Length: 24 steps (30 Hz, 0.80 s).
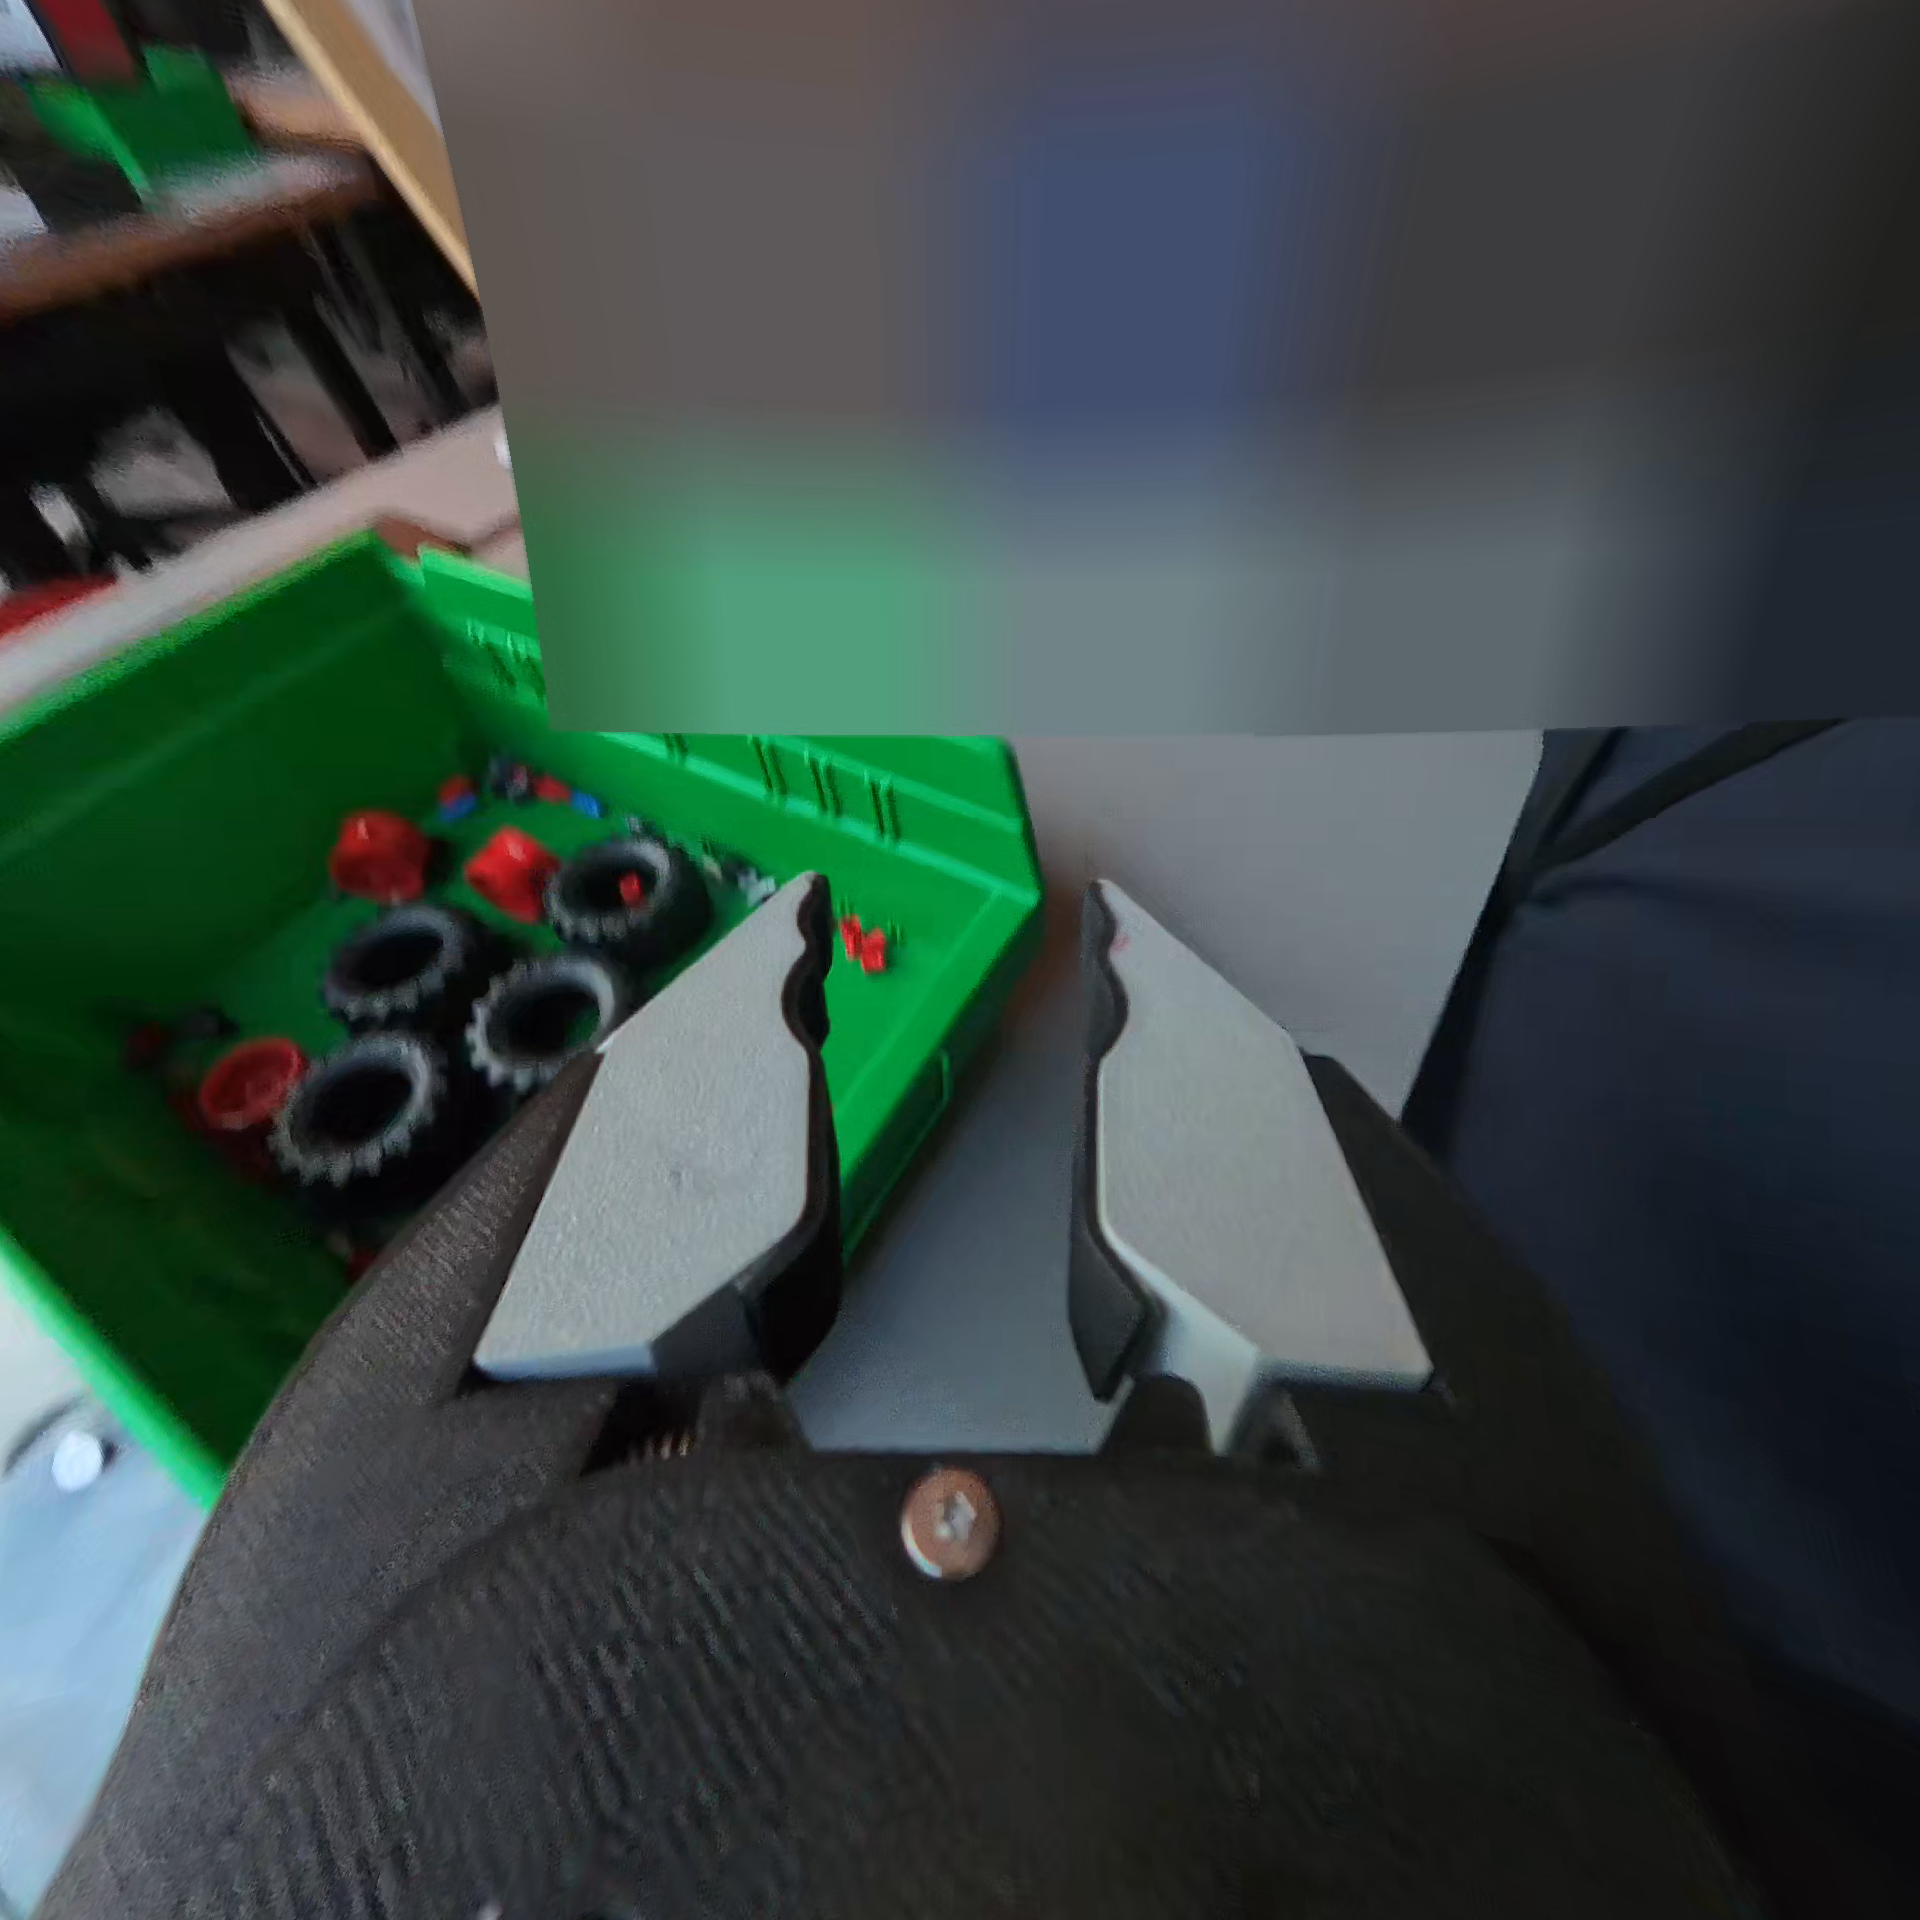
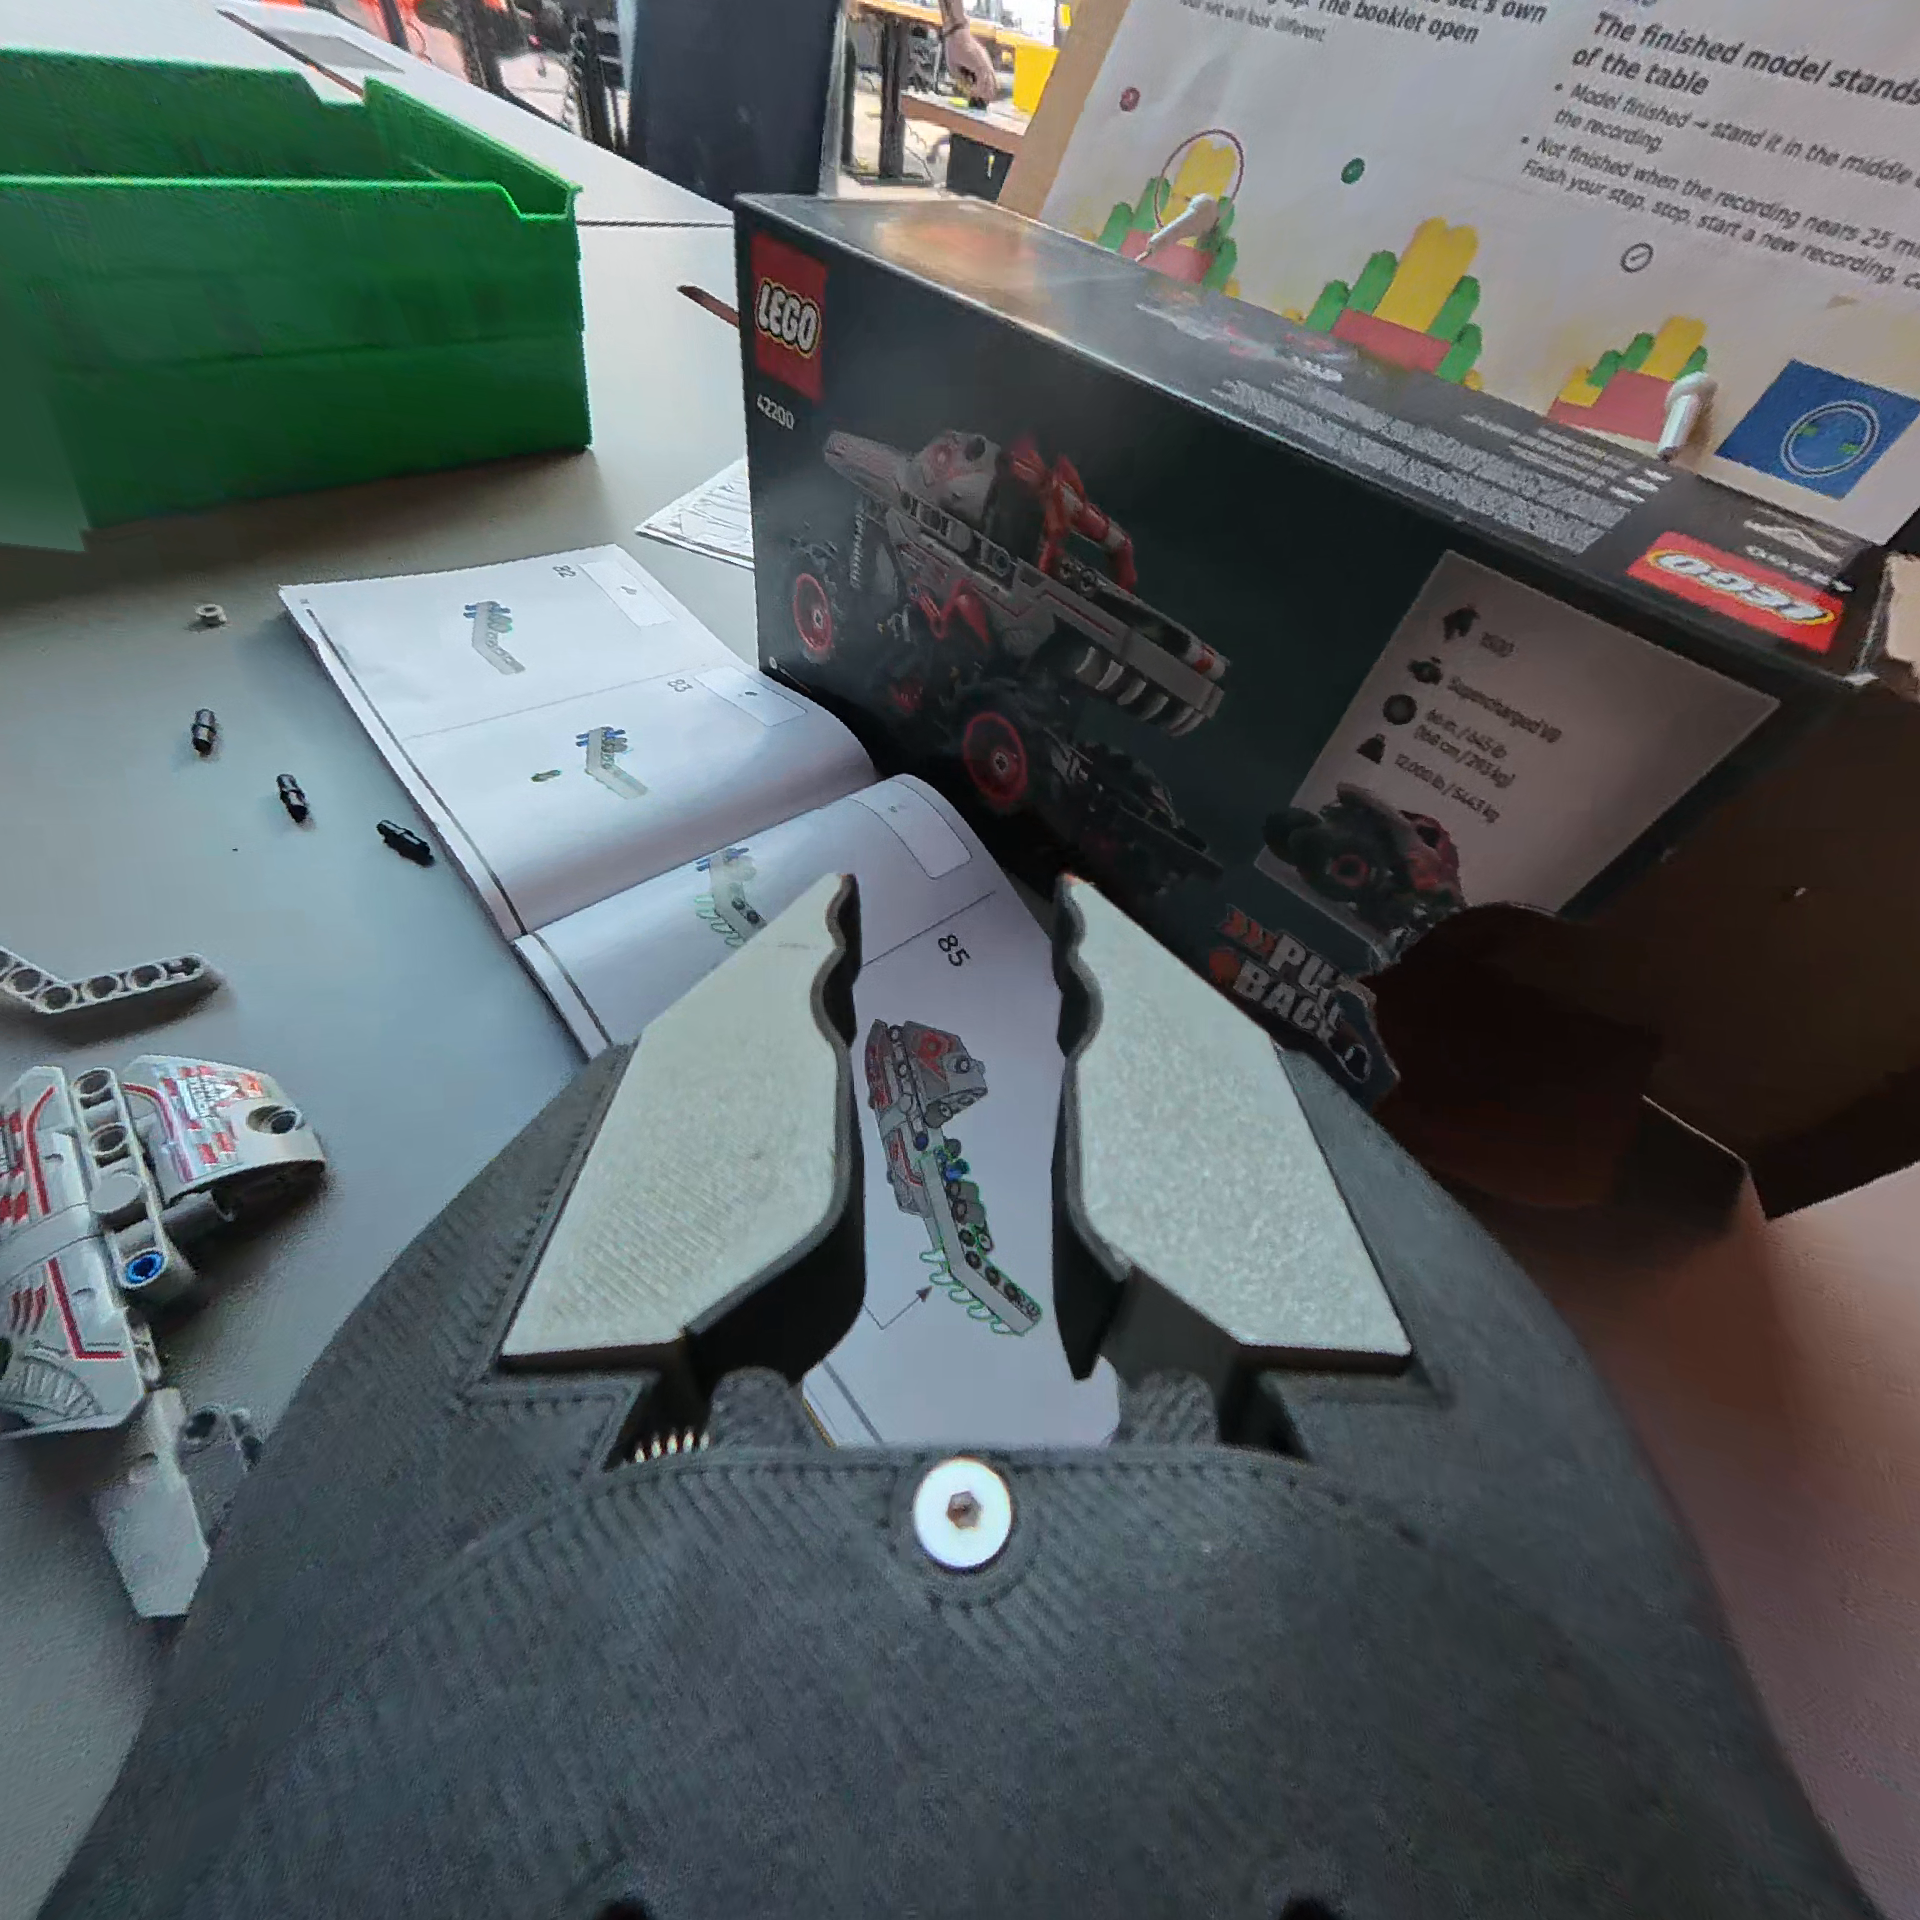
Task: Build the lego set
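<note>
My left gripper (image 1: 954, 914) is open and empty, held above the near right corner of a green bin (image 1: 935, 831). The bin holds several black tyres (image 1: 540, 1013), red wheel hubs (image 1: 379, 854) and small red pieces (image 1: 864, 943). My right gripper (image 2: 956, 914) is open and empty above the open instruction booklet (image 2: 582, 727). A partly built grey and red model (image 2: 94, 1226) lies at the left on the grey table (image 2: 312, 987). A grey angled beam (image 2: 104, 982) and three black pins (image 2: 296, 798) lie loose near it.
The set's dark box (image 2: 1195, 582) stands behind the booklet. A printed sheet (image 2: 1558, 208) leans behind the box. A green bin (image 2: 281, 343) stands at the back left in the right wrist view. A small grey bush (image 2: 210, 615) lies by the booklet. A dark sleeve (image 1: 1714, 1143) is at right. My hands' fingertips stand some 45 cm from each other.
</note>
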Motion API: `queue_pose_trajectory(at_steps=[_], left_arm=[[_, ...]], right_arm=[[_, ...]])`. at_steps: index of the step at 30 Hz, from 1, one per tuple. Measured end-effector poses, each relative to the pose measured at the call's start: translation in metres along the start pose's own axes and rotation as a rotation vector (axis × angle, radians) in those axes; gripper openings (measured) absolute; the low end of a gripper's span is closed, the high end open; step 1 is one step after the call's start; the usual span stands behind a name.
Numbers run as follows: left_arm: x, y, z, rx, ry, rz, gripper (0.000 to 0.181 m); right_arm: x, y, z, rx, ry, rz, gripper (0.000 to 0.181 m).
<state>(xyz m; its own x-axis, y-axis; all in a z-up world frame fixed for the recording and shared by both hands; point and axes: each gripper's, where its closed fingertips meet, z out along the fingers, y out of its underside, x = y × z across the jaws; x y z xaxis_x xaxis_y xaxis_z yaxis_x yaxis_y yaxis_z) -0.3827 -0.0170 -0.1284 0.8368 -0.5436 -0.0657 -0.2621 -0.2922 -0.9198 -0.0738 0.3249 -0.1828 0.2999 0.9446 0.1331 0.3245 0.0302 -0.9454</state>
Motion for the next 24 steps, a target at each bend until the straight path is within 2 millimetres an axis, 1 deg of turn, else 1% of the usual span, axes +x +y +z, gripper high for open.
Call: queue_pose_trajectory(at_steps=[2,3,4,5,6,9,10,12,14,16,17,18,20,22,24], left_arm=[[-0.012,0.025,-0.010,-0.141,-0.012,-0.108,0.045],[-0.022,0.036,-0.016,-0.200,-0.069,-0.132,0.041],[-0.031,0.044,-0.023,-0.243,-0.122,-0.135,0.041],[-0.036,0.048,-0.029,-0.259,-0.163,-0.126,0.040],[-0.040,0.047,-0.034,-0.254,-0.196,-0.114,0.034],[-0.052,0.037,-0.044,-0.231,-0.228,-0.075,0.030],[-0.062,0.032,-0.045,-0.226,-0.239,-0.066,0.029],[-0.087,0.025,-0.044,-0.264,-0.258,-0.071,0.028],[-0.113,0.020,-0.038,-0.327,-0.252,-0.091,0.029],[-0.136,0.015,-0.028,-0.382,-0.208,-0.093,0.027],[-0.145,0.014,-0.022,-0.410,-0.176,-0.109,0.029],[-0.151,0.014,-0.014,-0.443,-0.129,-0.128,0.035],[-0.169,0.012,0.006,-0.487,-0.084,-0.120,0.037],[-0.190,0.014,0.025,-0.539,-0.076,-0.094,0.032],[-0.219,0.022,0.045,-0.618,-0.128,-0.059,0.028]], right_arm=[[0.002,0.005,0.001,-0.025,0.012,-0.003,0.033],[0.002,0.006,0.001,-0.033,0.018,-0.013,0.033],[0.003,0.006,0.001,-0.036,0.027,-0.024,0.033],[0.003,0.006,0.001,-0.038,0.037,-0.035,0.033],[0.004,0.006,0.001,-0.041,0.049,-0.041,0.033],[0.007,0.006,-0.001,-0.049,0.086,-0.048,0.033],[0.008,0.006,-0.001,-0.051,0.103,-0.046,0.033],[0.013,0.006,-0.004,-0.055,0.137,-0.034,0.033],[0.017,0.007,-0.007,-0.057,0.171,-0.022,0.033],[0.021,0.010,-0.010,-0.066,0.196,-0.007,0.034],[0.023,0.012,-0.012,-0.069,0.207,0.001,0.035],[0.026,0.013,-0.013,-0.069,0.215,0.012,0.035],[0.030,0.017,-0.016,-0.072,0.231,0.032,0.035],[0.034,0.020,-0.018,-0.075,0.244,0.044,0.035],[0.036,0.022,-0.019,-0.080,0.246,0.052,0.035]])
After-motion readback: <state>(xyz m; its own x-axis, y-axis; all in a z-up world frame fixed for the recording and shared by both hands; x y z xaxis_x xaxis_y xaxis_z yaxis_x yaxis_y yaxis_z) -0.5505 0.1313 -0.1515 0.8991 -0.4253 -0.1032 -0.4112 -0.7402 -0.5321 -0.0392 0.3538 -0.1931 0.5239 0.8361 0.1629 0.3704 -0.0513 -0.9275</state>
